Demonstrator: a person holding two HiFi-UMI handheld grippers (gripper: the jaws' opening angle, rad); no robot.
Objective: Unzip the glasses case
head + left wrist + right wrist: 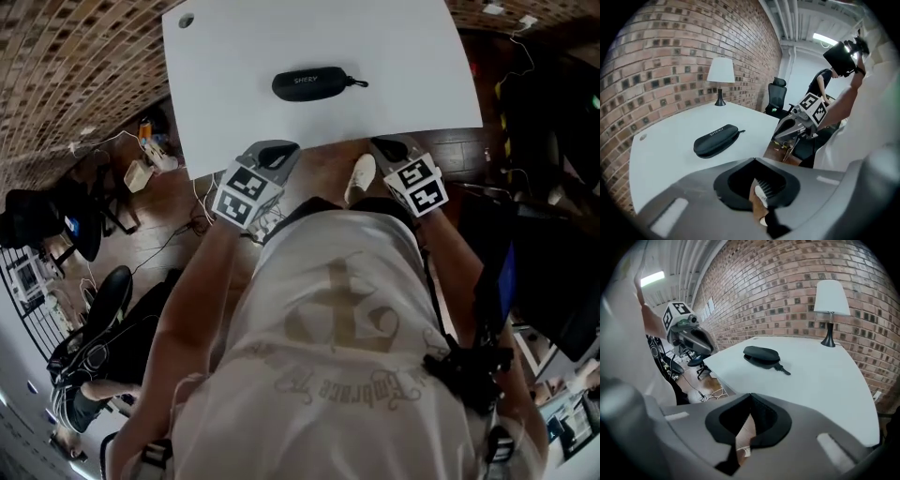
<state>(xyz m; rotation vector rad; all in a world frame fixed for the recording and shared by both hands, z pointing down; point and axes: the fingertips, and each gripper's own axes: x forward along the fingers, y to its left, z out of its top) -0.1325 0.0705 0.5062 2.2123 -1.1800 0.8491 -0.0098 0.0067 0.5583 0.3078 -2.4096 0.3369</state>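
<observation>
Both forearms are reaching forward from the body, holding the grippers side by side at the near edge of the counter [412, 56] and pointing them slantwise down. The left gripper [279, 148] is keeping its jaws pressed together on nothing. The right gripper [382, 145] is doing likewise. Farther out, the black glasses case [312, 84] is lying closed on the counter, well apart from both.

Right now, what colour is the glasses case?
The glasses case is black; head view shows it best.
</observation>
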